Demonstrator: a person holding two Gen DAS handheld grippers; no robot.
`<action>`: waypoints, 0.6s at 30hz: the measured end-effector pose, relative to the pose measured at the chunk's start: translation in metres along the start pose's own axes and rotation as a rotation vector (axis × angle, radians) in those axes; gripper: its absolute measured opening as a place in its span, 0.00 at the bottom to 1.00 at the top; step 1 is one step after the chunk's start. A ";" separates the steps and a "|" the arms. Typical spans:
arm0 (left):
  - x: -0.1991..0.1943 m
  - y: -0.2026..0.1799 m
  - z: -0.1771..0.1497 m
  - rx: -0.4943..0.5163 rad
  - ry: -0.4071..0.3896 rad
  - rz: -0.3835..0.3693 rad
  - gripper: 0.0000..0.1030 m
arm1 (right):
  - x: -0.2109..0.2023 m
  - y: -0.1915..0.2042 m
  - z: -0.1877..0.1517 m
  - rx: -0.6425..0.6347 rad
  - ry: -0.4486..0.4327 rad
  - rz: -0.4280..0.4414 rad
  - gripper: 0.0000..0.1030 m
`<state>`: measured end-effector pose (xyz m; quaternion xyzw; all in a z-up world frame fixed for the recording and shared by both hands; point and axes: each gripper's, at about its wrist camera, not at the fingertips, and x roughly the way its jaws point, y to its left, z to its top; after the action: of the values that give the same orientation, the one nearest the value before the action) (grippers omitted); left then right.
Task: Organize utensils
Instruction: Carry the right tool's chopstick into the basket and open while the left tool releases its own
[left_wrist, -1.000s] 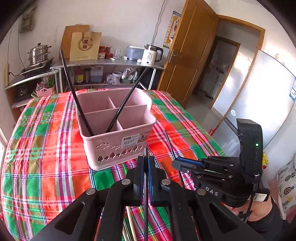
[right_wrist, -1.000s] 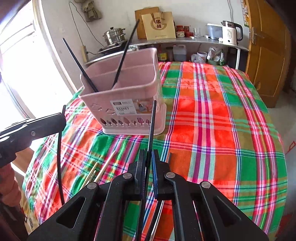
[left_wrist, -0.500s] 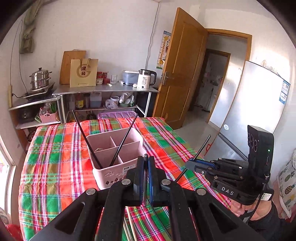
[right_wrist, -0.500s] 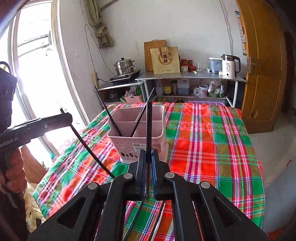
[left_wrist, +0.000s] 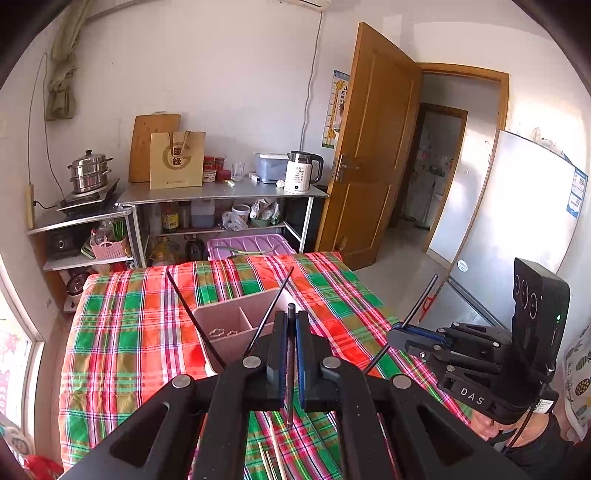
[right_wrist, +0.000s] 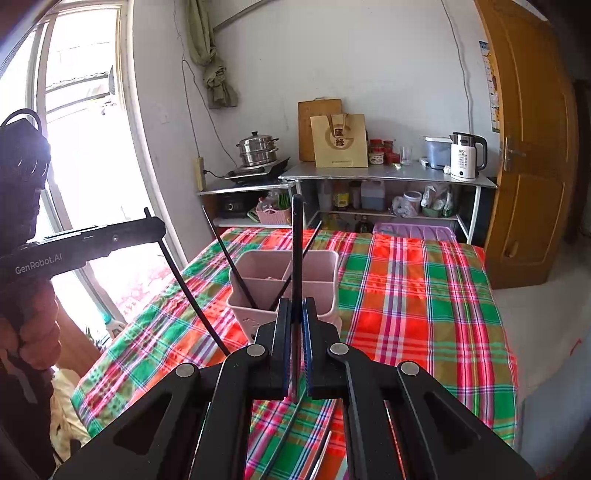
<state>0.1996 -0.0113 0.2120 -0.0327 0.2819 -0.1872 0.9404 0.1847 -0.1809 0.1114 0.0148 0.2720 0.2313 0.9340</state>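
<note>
Left gripper (left_wrist: 291, 334): pinching a thin black chopstick (left_wrist: 290, 369), lower centre.
Right gripper (right_wrist: 295, 317): clamped on another slim black chopstick (right_wrist: 296, 251).
Pink plastic divided basket (right_wrist: 325, 273): mid-frame, two black chopsticks (right_wrist: 236, 266) leaning inside.

pink caddy (right_wrist: 317, 280), black chopsticks (right_wrist: 296, 236) sticking up, cloth (right_wrist: 424, 295) showing red-green-white plaid, black grippers (right_wrist: 294, 347) wearing blue pads, brown door (left_wrist: 373, 147), white kettle (left_wrist: 301, 177), tan bag (left_wrist: 177, 159), lilac bin (left_wrist: 251, 245)

A pink divided basket (right_wrist: 284, 284) on the plaid cloth holds two black chopsticks (right_wrist: 231, 264) leaning crosswise.
</note>
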 end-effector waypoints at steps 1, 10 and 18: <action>-0.003 0.002 0.006 -0.005 -0.014 0.004 0.04 | 0.000 0.002 0.004 -0.001 -0.010 0.004 0.05; -0.009 0.031 0.062 -0.047 -0.091 0.070 0.04 | 0.009 0.013 0.047 0.001 -0.089 0.045 0.05; 0.013 0.060 0.073 -0.079 -0.070 0.102 0.04 | 0.032 0.019 0.072 0.012 -0.116 0.064 0.05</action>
<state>0.2698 0.0364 0.2562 -0.0616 0.2574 -0.1264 0.9560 0.2376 -0.1430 0.1594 0.0427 0.2182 0.2583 0.9401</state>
